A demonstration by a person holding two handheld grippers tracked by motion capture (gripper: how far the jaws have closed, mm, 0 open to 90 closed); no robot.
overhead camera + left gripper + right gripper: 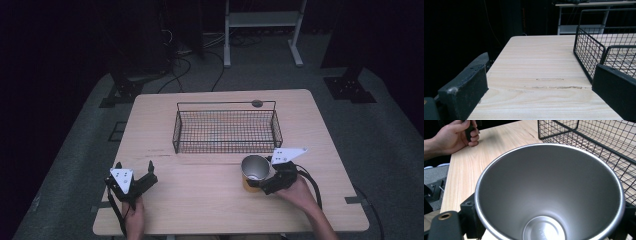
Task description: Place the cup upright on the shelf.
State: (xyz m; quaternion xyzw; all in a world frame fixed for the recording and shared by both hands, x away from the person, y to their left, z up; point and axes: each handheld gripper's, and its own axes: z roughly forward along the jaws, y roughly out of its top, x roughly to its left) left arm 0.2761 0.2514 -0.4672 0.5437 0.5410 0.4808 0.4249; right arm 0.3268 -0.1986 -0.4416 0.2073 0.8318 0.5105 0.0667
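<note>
Right gripper view: steel cup (549,192) sits upright between the jaws, open mouth facing the camera, inside empty and matte grey. Black jaws press on both sides of its wall, so the right gripper (544,220) is clamped on the cup.

High view: cup (255,170) stands on the table (200,200), right of centre, close to the near long side of the basket (226,131) but not touching it. Lower part of the cup looks yellow/orange, rim silver. Right gripper (267,177) reaches it from the right, right hand (299,192) behind it, white plate on top, cable trailing back along the forearm.

Basket is black wire, rectangular, sits mid-table toward the far edge, nothing in it. Small dark round thing (257,103) on the table just past its far rim; can't tell what it is.

Left gripper (135,172) is at the near left corner area, well apart from cup and basket, held by the left hand (134,215). Its jaws are spread wide with nothing between them.

Left gripper view: bare wood between the two wide-set jaws, basket corner (589,50) ahead on the right. Faint scuff marks (559,87) on the wood.
</note>
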